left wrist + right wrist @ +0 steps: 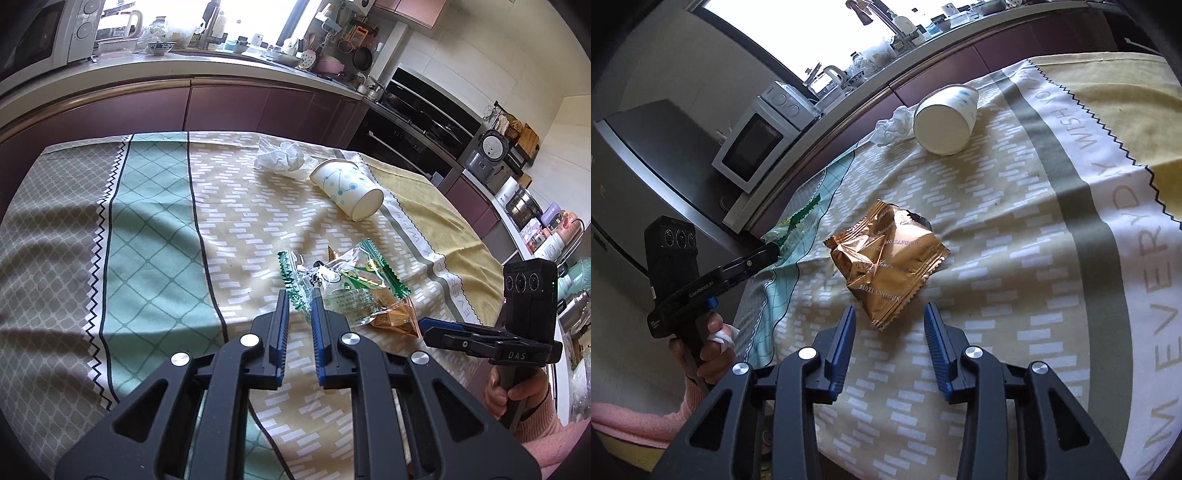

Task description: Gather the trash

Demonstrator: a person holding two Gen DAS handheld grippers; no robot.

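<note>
Left gripper pinching the clear green wrapper mid-frame for collecting, right gripper gaping just short of the gold wrapper, lined up to grab.

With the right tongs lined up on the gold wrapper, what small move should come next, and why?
Probably ease the right tongs forward and close. They stand open, the gold wrapper lying just ahead with its near corner between the tips, unpinched. The left tongs already pinch the clear green wrapper.

We hold the left claw nearly closed and the right claw half open, both angled downward.
</note>
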